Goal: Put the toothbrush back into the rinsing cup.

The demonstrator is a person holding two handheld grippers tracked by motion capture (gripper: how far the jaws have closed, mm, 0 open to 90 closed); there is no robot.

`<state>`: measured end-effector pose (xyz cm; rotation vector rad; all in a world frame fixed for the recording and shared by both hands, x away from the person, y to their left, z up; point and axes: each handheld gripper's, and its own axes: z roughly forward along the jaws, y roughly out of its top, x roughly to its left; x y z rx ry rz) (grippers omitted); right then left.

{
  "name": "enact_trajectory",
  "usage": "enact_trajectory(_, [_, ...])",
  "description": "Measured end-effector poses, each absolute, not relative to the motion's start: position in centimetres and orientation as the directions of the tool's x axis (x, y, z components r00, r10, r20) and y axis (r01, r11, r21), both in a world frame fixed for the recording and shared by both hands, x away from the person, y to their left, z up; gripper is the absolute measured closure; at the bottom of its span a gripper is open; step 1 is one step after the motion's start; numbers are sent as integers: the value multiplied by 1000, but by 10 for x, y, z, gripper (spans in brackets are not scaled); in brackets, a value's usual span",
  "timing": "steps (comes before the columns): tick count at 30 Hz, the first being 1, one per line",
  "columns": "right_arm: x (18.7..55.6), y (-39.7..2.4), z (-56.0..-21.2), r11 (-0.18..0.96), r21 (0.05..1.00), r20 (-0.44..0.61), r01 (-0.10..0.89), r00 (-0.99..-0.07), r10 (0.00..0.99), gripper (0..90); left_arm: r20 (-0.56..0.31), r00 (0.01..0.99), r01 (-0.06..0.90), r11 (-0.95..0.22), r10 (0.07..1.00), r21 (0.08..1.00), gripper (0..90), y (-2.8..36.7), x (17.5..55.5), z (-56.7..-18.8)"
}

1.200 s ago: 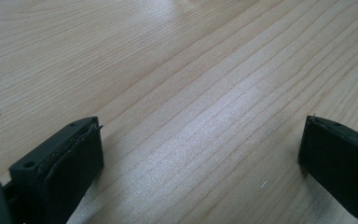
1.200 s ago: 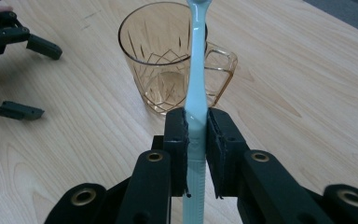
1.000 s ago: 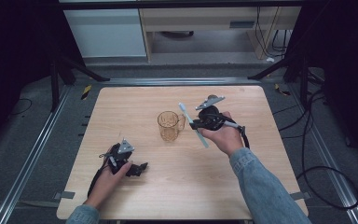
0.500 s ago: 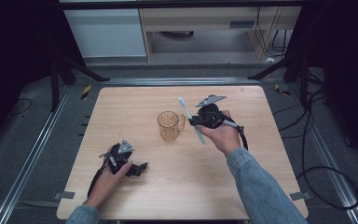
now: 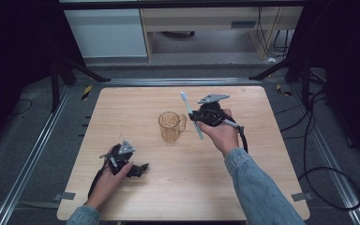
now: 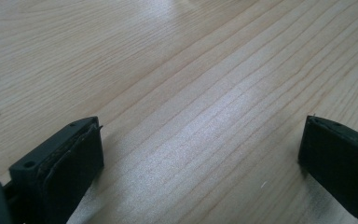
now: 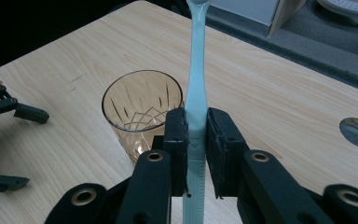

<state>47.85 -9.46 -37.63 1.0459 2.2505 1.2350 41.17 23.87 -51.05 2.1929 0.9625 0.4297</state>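
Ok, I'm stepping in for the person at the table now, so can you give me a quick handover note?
Right gripper: shut on the toothbrush, held above the table beside the cup.
Left gripper: open, nothing between its fingers, low over the table near the front left.
Cup: upright at mid-table, nothing inside.
Done: toothbrush picked up.
Left: probably set the toothbrush into the cup.

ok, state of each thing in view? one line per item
toothbrush: clamped in the right hand-held gripper, lifted off the table, beside the cup.
cup: upright on the table, empty, amber see-through, handle towards the right hand-held gripper.
left hand-held gripper: jaws open, nothing between them, low over the wood.
right hand-held gripper: shut on the toothbrush handle.
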Motion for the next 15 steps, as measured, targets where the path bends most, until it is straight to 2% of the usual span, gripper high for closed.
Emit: enact_trajectory(15, [482,-92,-376,292,867,37,403,-638,769,787,21,668,513,-481,744,711,0,239,412,-511])
